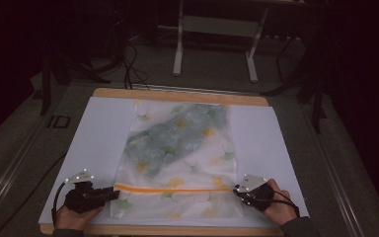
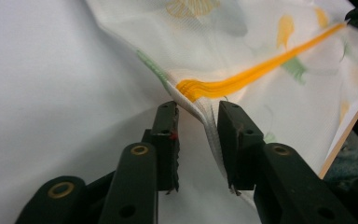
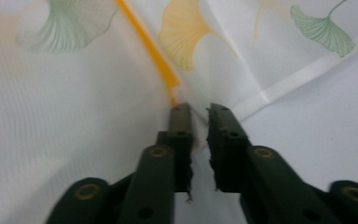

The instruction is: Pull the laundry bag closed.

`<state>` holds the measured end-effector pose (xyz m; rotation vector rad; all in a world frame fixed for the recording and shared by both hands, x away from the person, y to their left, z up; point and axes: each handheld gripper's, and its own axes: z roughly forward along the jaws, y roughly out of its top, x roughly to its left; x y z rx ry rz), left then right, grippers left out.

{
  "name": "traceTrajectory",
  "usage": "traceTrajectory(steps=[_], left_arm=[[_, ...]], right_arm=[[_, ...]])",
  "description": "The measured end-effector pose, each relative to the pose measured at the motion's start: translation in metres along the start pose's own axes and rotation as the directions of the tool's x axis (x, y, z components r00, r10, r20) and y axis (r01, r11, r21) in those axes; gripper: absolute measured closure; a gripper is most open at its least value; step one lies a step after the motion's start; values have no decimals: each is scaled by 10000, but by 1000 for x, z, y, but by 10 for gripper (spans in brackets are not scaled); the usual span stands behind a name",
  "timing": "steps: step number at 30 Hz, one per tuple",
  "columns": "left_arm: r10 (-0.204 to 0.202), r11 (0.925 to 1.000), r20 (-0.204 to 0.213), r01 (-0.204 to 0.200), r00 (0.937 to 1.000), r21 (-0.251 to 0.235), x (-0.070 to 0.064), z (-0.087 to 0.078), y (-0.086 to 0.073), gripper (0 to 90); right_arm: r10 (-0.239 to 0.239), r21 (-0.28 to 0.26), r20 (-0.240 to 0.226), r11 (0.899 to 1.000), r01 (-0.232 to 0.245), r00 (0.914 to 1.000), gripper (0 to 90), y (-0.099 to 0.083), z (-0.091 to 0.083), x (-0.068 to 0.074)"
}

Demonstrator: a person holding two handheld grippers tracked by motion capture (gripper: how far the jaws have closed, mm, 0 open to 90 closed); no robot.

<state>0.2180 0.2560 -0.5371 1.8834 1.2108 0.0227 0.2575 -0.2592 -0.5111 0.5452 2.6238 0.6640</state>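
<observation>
Left gripper (image 2: pixel 196 116) first: in its own view the jaws stand a little apart, with a raised fold of the sheer ginkgo-print cloth (image 2: pixel 242 51) running up between them. The fold touches the inner face of one jaw, and there is a gap on the other side. Just beyond the tips starts the orange band (image 2: pixel 242 77), which runs away across the cloth towards a dark gripper tip at the far corner of that view.

Right gripper (image 3: pixel 199 116): jaws slightly parted too, tips sitting at the other end of the orange band (image 3: pixel 156 56). Whether any fabric is pinched there, I cannot tell. Beside the band lie a yellow ginkgo leaf (image 3: pixel 182 32) and a green ginkgo leaf (image 3: pixel 324 30), and the white hem (image 3: pixel 289 84) of the cloth runs off to one side.

No label, brand or writing reads on the cloth or the grippers.

The high view adds what the close ones lack: the cloth (image 1: pixel 180 148) lies spread over a white sheet (image 1: pixel 98 143) on a wooden board (image 1: pixel 177 94), with the left gripper (image 1: pixel 113 193) and right gripper (image 1: pixel 237 190) at opposite ends of the band (image 1: pixel 172 188), each in a hand (image 1: pixel 74 217).
</observation>
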Motion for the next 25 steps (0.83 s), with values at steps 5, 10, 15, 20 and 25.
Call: traceTrajectory(steps=[5, 10, 15, 20, 25], left_arm=[[-195, 9983, -205, 184, 9996, -551, 5, -10, -2, 650], [-246, 9960, -977, 160, 9949, -876, 8, -14, -3, 639], [-96, 9965, -2493, -113, 9684, -825, 9, -7, 0, 605], [58, 9973, -3839, -337, 9233, -660, 9, 1, 4, 544], [-114, 9960, -4632, -312, 8862, -842, 13, 7, 10, 467]], right_arm=[[805, -623, -163, 9947, -814, 9966, 689, -1, -7, -7], [1496, -762, 99, 9860, -1485, 9887, 602, -4, -4, -16], [2705, -975, 575, 9595, -2642, 9610, 554, -9, 4, -24], [4166, -1364, 916, 9049, -4031, 9044, 509, -21, 11, -31], [5084, -1646, 1332, 8578, -4868, 8508, 461, -36, 13, -36]])
